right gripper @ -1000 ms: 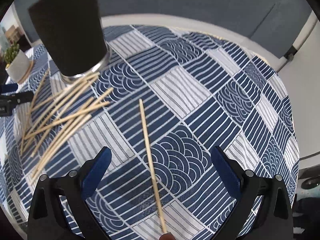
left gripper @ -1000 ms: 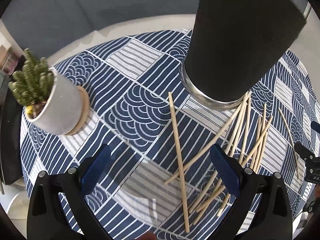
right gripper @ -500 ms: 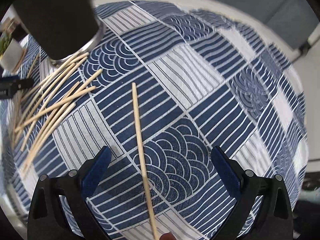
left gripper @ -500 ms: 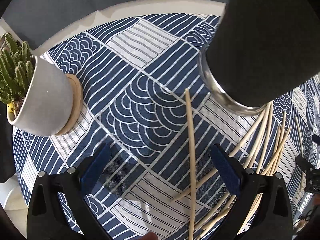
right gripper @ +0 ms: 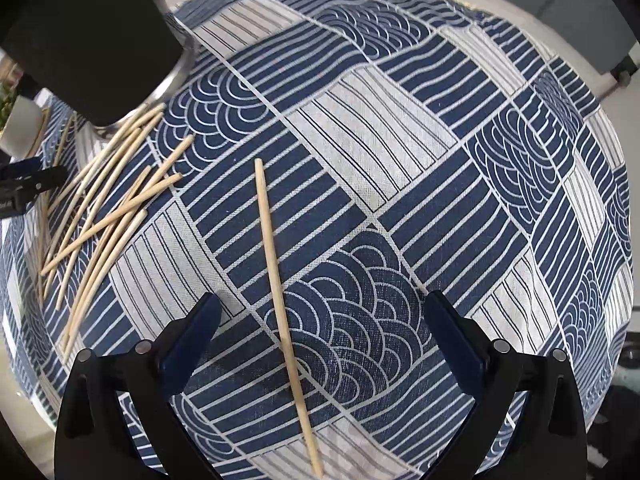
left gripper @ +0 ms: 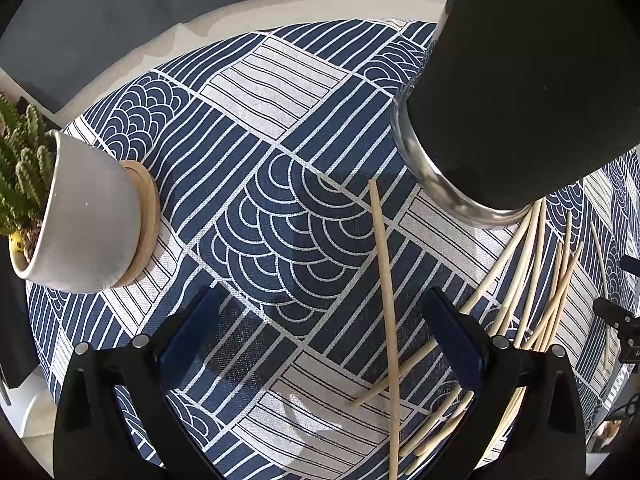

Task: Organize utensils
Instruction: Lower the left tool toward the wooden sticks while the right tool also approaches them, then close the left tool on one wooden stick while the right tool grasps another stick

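Plainly, the left claw [left gripper: 320,328] is spread wide, its blue-padded fingers [left gripper: 188,332] apart and clamped on nothing. A single pale wooden chopstick [left gripper: 386,300] is seen running up between the fingers without touching either pad; its near end is cut off by the lower edge of the view, so whether it is carried or lying flat cannot be told. Beside the right-hand finger a loose heap of chopsticks [left gripper: 532,280] is spread on the cloth, partly hidden behind that finger. Their far tips reach the shiny metal base of a tall matte black holder [left gripper: 532,80], whose top is cut off. To the left a smooth grey plant pot [left gripper: 84,220] with a spiky cactus is set on a round wooden coaster.

Likewise, the right claw [right gripper: 320,328] is held wide apart, gripping nothing. Another slim round chopstick [right gripper: 280,292] is seen between its fingers, clear of both, its near tip close to the frame's lower edge. Under everything, a woven blue-and-white patchwork tablecloth [right gripper: 400,140] of stripes and arcs is draped over the round bench. At the far left the tip of the other claw is just visible, small and blurred.
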Available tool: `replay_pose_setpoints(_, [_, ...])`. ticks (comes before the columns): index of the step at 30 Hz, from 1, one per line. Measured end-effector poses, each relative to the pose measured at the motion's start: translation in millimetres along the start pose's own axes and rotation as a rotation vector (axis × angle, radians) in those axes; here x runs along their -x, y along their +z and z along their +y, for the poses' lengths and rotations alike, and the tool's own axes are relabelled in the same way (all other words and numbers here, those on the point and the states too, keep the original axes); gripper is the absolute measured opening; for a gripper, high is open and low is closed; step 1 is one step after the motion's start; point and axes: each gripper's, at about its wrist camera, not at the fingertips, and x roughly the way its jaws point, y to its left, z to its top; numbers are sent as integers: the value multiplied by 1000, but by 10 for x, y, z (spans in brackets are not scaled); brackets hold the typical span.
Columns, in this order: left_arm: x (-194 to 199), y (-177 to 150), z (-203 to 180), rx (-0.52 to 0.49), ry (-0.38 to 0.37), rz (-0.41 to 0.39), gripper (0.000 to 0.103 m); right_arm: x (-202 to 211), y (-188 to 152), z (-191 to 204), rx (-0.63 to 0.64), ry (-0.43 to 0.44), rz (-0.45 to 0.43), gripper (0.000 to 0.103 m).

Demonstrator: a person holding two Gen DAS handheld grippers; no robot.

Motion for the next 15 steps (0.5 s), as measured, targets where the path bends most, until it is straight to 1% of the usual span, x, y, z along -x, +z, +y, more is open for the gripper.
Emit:
replay_pose_setpoints(2, [27,16,-28,-2,-1,22,99,-33,100,19,21,-2,27,94])
replay_pose_setpoints(4, [20,50,-39,-1,-1,39,98,-2,175,3,30,-1,44,87])
replay_pose_setpoints(5, [37,61,-32,2,-1,46,96,21,194,-17,28,-1,47,76])
replay_pose_setpoints(6, [50,51,-51,6,0,51,95,49,199,-37,28,1,44,62])
replay_pose_setpoints(7, [69,55,-55,9,1,58,92,86,209,-57,31,1,40,57])
replay_pose_setpoints(9, [91,75,-61,15,1,77,86,128,235,-77,48,2,35,38])
replay_pose_setpoints(10, [110,79,-66,16,1,80,80,147,261,-107,64,4,31,33])
replay_pose_setpoints(11, [140,66,-82,13,0,81,73,158,279,-127,71,4,29,18])
replay_pose_setpoints(12, [169,65,-85,7,-1,76,68,174,287,-152,72,3,29,11])
replay_pose_setpoints(13, [191,57,-80,4,1,69,60,176,309,-183,76,-3,30,8])
replay_pose_setpoints(14, [207,54,-64,9,-1,68,52,186,324,-212,80,3,31,7])
replay_pose_setpoints(15, [219,40,-53,15,-2,69,48,204,308,-221,79,16,31,7])
